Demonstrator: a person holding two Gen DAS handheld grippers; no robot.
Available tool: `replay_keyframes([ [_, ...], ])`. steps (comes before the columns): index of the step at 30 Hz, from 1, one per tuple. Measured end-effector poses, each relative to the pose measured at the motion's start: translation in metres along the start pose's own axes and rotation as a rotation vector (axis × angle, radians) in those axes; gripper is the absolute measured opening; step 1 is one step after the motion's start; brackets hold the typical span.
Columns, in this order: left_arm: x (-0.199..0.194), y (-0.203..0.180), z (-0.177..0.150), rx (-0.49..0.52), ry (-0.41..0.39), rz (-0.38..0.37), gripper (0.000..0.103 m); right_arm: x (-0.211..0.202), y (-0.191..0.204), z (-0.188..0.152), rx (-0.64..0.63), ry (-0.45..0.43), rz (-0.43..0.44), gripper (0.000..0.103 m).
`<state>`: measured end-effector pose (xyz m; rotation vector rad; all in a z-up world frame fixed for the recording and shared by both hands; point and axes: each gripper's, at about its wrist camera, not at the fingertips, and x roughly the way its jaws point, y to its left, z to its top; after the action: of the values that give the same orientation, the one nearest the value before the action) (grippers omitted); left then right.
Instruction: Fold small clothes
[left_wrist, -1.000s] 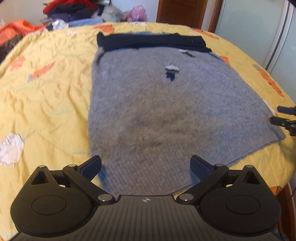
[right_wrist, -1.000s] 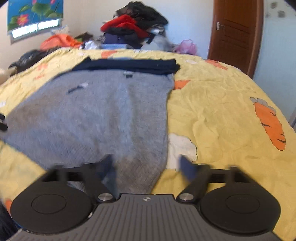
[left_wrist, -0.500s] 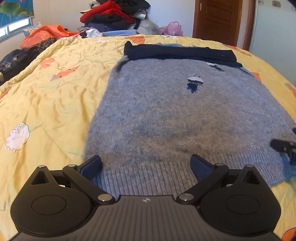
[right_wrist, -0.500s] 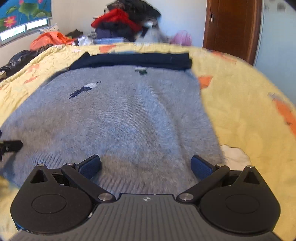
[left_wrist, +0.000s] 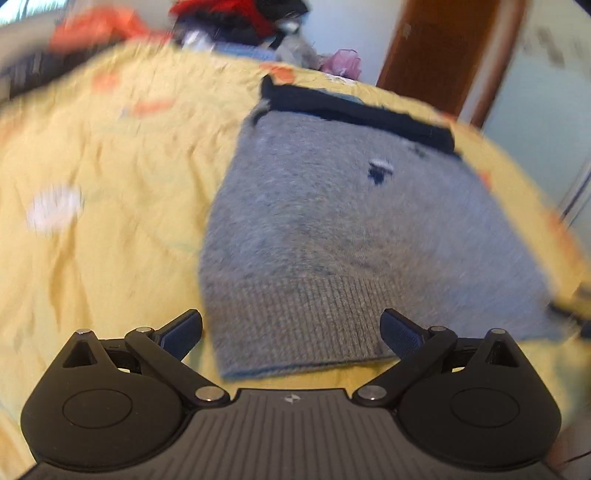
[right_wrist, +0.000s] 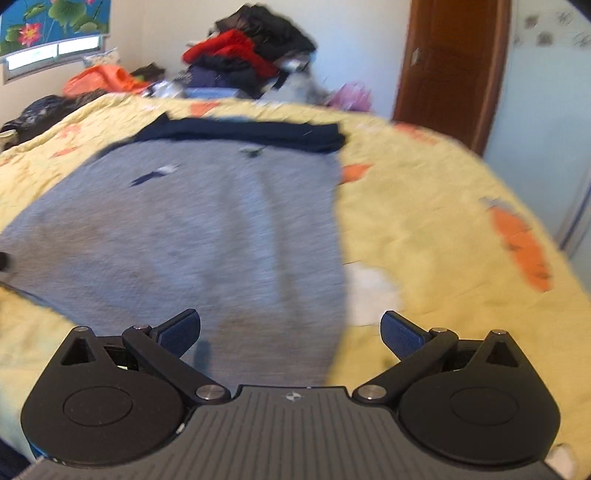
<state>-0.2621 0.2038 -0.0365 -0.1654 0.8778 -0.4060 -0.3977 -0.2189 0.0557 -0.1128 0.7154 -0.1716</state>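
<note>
Left gripper (left_wrist: 291, 330) hangs with jaws spread wide, nothing between them, over the ribbed hem of the grey knitted sweater (left_wrist: 332, 229) lying flat ahead on the yellow carrot-print quilt (left_wrist: 110, 166). Right gripper (right_wrist: 290, 330), its jaws having just opened to full width and empty, straddles the sweater's right near edge. Dark navy folded sleeves (right_wrist: 240, 133) lie across the far end.
</note>
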Motion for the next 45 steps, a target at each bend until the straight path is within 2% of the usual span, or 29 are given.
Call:
replay_keyframes([
  [2, -0.007, 0.031, 0.006, -0.142, 0.028, -0.154, 0.103, -0.002, -0.016, -0.001, 0.036, 0.013, 0.052, 0.102],
  [3, -0.009, 0.04, 0.01, -0.177, 0.039, -0.183, 0.103, -0.003, -0.024, -0.002, 0.064, 0.017, 0.09, 0.102],
  [6, -0.008, 0.054, 0.021, -0.211, 0.066, -0.195, 0.103, -0.004, -0.042, -0.003, 0.16, 0.022, 0.166, 0.102],
  [8, -0.001, 0.062, 0.026, -0.261, 0.108, -0.257, 0.103, -0.003, -0.053, -0.004, 0.23, 0.024, 0.224, 0.102],
  [10, 0.005, 0.067, 0.028, -0.301, 0.139, -0.251, 0.103, -0.002, -0.058, -0.007, 0.276, 0.019, 0.247, 0.102],
  [13, 0.013, 0.069, 0.03, -0.355, 0.167, -0.312, 0.103, 0.003, -0.066, -0.011, 0.339, 0.04, 0.291, 0.103],
  [14, 0.015, 0.069, 0.031, -0.376, 0.173, -0.31, 0.103, 0.004, -0.069, -0.012, 0.359, 0.046, 0.307, 0.103],
  [17, 0.028, 0.066, 0.035, -0.434, 0.239, -0.371, 0.102, 0.007, -0.071, -0.013, 0.382, 0.048, 0.335, 0.103],
  [20, 0.037, 0.063, 0.037, -0.482, 0.265, -0.406, 0.102, 0.011, -0.073, -0.012, 0.387, 0.048, 0.389, 0.102],
  [22, 0.039, 0.064, 0.037, -0.499, 0.275, -0.417, 0.095, 0.015, -0.08, -0.012, 0.431, 0.055, 0.441, 0.101],
  [24, 0.04, 0.068, 0.035, -0.502, 0.275, -0.423, 0.084, 0.019, -0.09, -0.013, 0.503, 0.073, 0.502, 0.094],
  [26, 0.04, 0.074, 0.033, -0.521, 0.271, -0.435, 0.077, 0.022, -0.097, -0.014, 0.556, 0.09, 0.534, 0.091],
  [28, 0.04, 0.08, 0.031, -0.535, 0.271, -0.454, 0.076, 0.024, -0.103, -0.015, 0.603, 0.096, 0.556, 0.09],
  [29, 0.041, 0.081, 0.03, -0.543, 0.27, -0.459, 0.075, 0.025, -0.104, -0.015, 0.616, 0.1, 0.568, 0.088],
  [31, 0.04, 0.08, 0.029, -0.526, 0.269, -0.453, 0.064, 0.027, -0.1, -0.018, 0.645, 0.124, 0.633, 0.08],
  [32, 0.042, 0.08, 0.028, -0.524, 0.281, -0.458, 0.051, 0.027, -0.095, -0.019, 0.645, 0.133, 0.651, 0.072],
  [33, 0.046, 0.081, 0.025, -0.532, 0.299, -0.47, 0.043, 0.026, -0.09, -0.02, 0.63, 0.138, 0.651, 0.068],
  [35, 0.052, 0.083, 0.02, -0.556, 0.314, -0.489, 0.032, 0.026, -0.081, -0.024, 0.615, 0.146, 0.657, 0.052],
  [36, 0.053, 0.084, 0.018, -0.559, 0.315, -0.496, 0.028, 0.027, -0.078, -0.026, 0.624, 0.145, 0.665, 0.047],
  [37, 0.054, 0.085, 0.016, -0.563, 0.312, -0.501, 0.025, 0.028, -0.075, -0.027, 0.631, 0.147, 0.669, 0.037],
  [38, 0.055, 0.086, 0.014, -0.569, 0.312, -0.504, 0.018, 0.028, -0.073, -0.029, 0.639, 0.148, 0.664, 0.027],
  [39, 0.056, 0.088, 0.012, -0.574, 0.309, -0.508, 0.012, 0.029, -0.072, -0.03, 0.652, 0.148, 0.659, 0.021],
  [43, 0.057, 0.096, 0.003, -0.603, 0.259, -0.541, 0.006, 0.027, -0.068, -0.032, 0.701, 0.108, 0.666, 0.014],
  [45, 0.056, 0.101, -0.002, -0.625, 0.221, -0.589, 0.006, 0.026, -0.067, -0.028, 0.724, 0.076, 0.662, 0.013],
])
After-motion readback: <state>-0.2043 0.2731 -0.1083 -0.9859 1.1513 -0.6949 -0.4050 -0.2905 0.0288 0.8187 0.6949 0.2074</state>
